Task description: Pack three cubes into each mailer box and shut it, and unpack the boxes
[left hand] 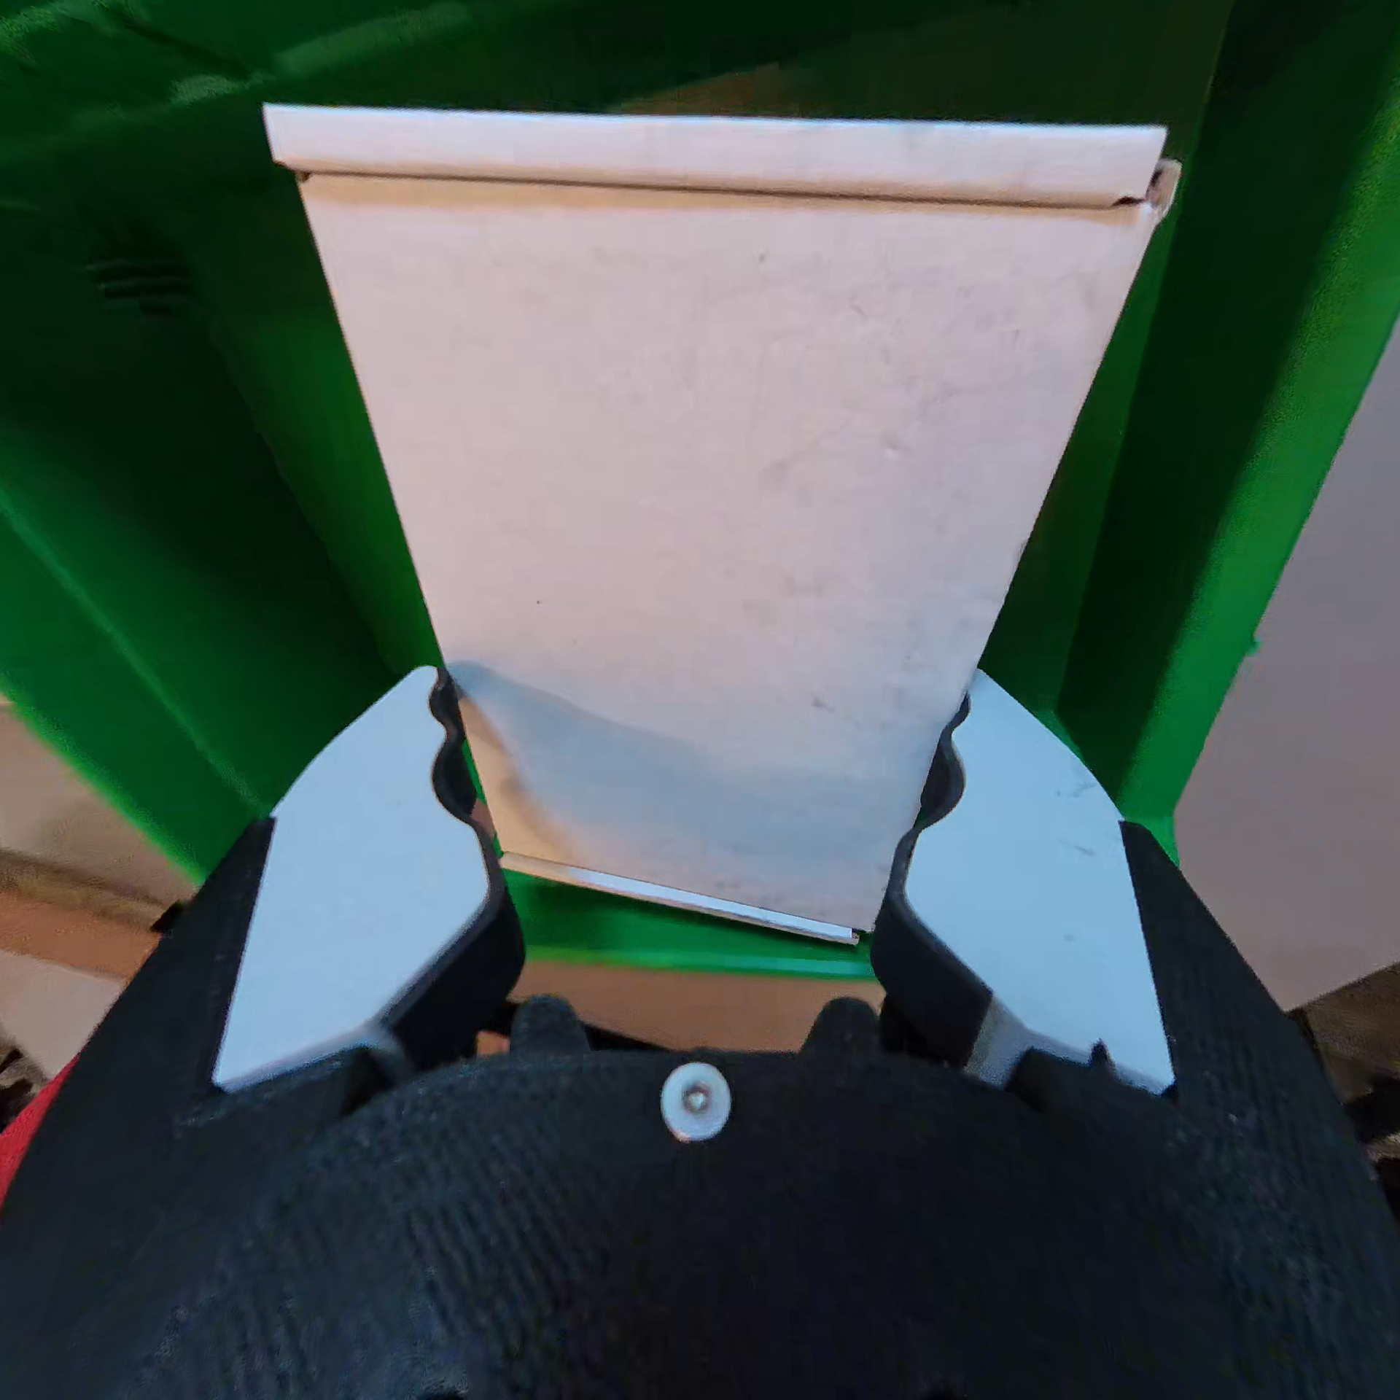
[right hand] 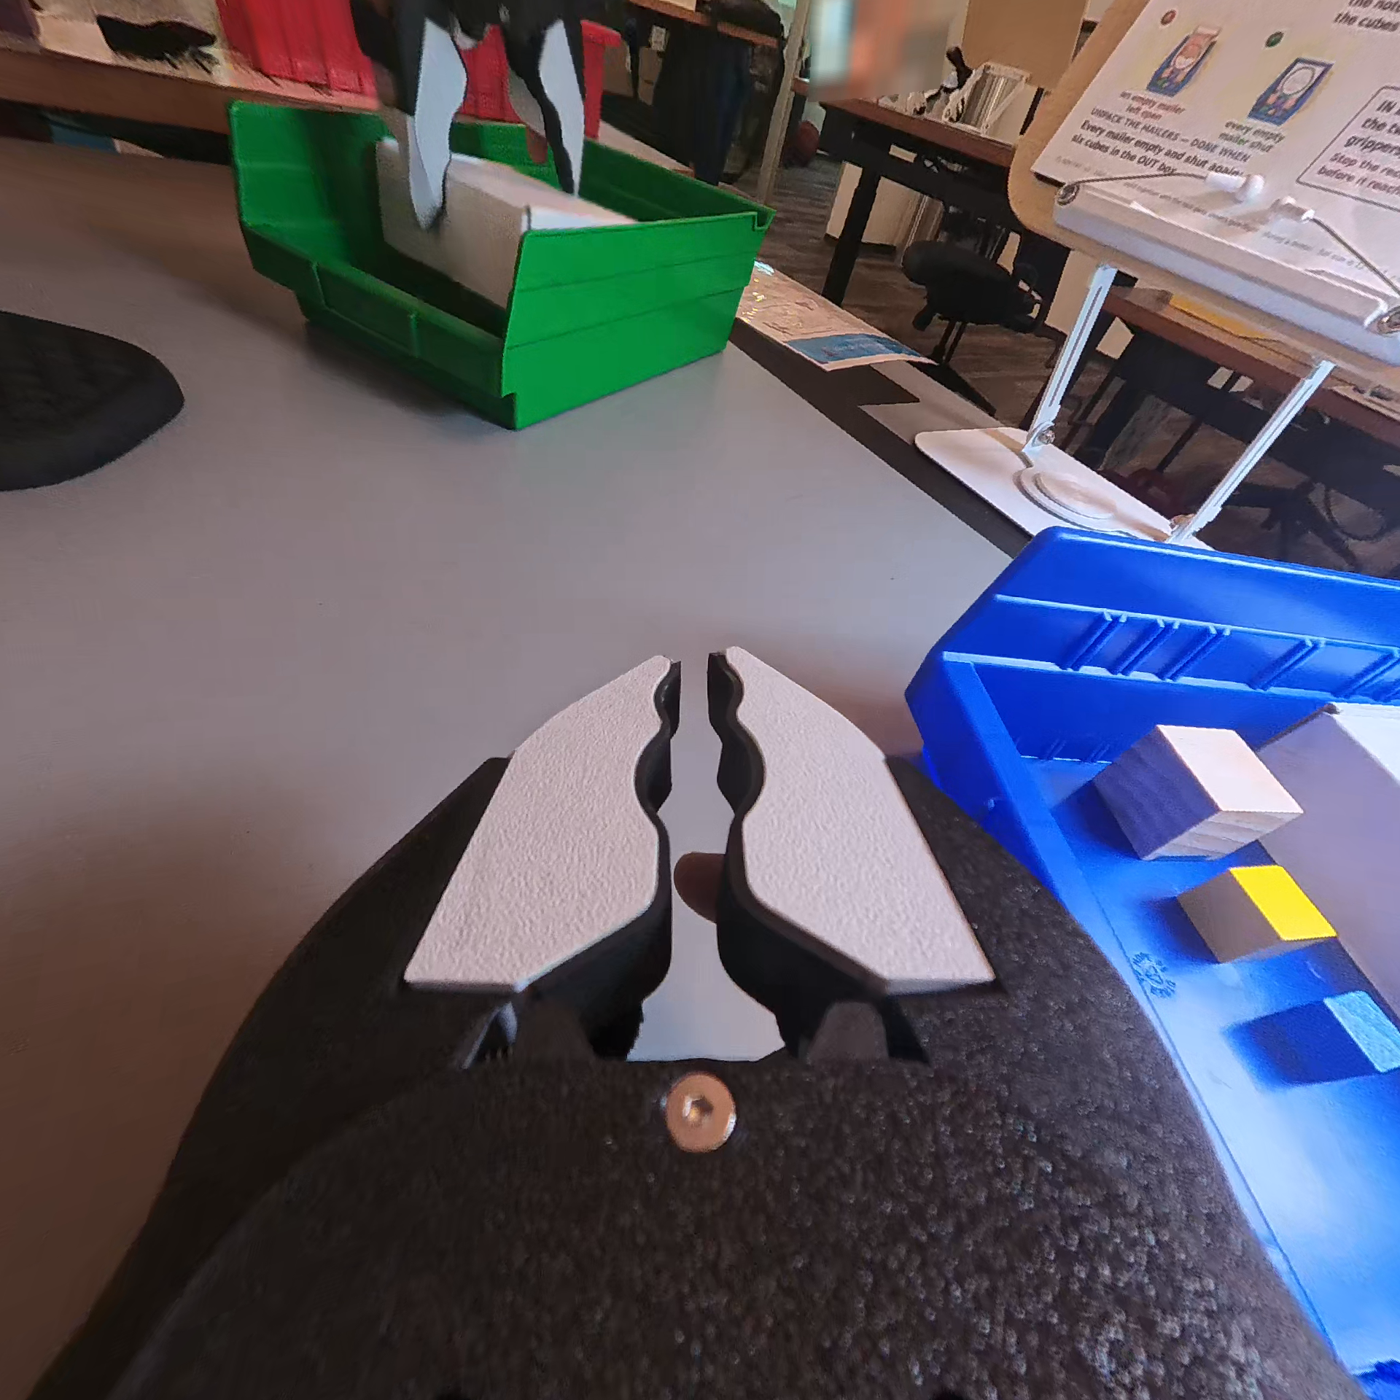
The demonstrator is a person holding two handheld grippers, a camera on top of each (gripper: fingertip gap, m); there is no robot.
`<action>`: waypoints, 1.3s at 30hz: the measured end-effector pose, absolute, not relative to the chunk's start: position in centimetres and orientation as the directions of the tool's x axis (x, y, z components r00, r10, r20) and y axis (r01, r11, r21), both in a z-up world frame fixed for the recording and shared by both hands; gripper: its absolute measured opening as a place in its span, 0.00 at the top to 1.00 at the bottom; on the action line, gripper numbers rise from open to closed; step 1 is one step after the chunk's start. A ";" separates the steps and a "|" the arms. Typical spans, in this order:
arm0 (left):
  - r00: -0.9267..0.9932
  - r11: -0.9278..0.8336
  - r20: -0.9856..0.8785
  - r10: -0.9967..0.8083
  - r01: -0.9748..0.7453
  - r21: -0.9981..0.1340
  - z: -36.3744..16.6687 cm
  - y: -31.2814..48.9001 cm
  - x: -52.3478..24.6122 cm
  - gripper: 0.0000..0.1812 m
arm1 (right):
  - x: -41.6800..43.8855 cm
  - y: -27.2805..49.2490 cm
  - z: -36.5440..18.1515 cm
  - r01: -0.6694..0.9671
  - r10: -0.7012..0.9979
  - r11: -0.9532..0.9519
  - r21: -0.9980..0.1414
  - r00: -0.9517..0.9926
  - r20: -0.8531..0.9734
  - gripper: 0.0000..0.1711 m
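**Left fingers clamped on a closed mailer over the green bin**

The left gripper [left hand: 701,765] had its grey-faced fingers [left hand: 364,871] pressed against the two long sides of a closed white cardboard mailer box [left hand: 720,470], pinching its near end between them. The box stretched forward from the fingertips, its lid flap folded over the far edge. Around and beyond it stood the walls of a green plastic bin [left hand: 189,492]; in the right wrist view the box [right hand: 485,220] sat tilted in that bin [right hand: 606,303], one end raised under the left gripper [right hand: 496,151].

The right gripper [right hand: 693,674] hovered above the grey worktop [right hand: 454,545] with its fingers [right hand: 560,833] nearly pressed together, a narrow slit between them and nothing held. Just right of those fingers lay a blue plastic bin [right hand: 1136,629] holding a pale wooden cube [right hand: 1197,788], a cube with a yellow top face [right hand: 1257,924] and a cube with a light blue face [right hand: 1356,1030], beside a white box [right hand: 1356,773] partly cut off by the frame. Farther ahead on the right stood a white stand carrying an instruction sheet [right hand: 1227,136].
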State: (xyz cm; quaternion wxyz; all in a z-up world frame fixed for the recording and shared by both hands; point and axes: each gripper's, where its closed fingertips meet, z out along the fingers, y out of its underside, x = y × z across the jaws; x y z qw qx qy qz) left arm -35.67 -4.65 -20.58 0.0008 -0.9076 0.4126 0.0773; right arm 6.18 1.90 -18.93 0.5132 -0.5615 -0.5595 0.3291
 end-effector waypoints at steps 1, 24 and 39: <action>0.649 -0.665 -0.165 -0.742 -0.745 0.058 -19.1 -4.6 -36.0 0.35 | 6.2 2.0 -18.8 0.287 0.966 0.151 -0.946 0.160 0.203 0.96; 0.108 -0.259 0.415 -0.904 -0.909 -0.328 -20.8 -9.6 -0.4 0.35 | 5.4 -6.5 -17.5 0.230 0.624 0.773 -0.591 -0.106 0.774 0.51; 0.224 -0.325 0.240 -0.945 -0.543 -0.774 -16.0 -6.9 -1.3 0.51 | 5.4 -7.0 -20.8 0.232 0.824 0.556 -0.798 -0.282 0.492 0.64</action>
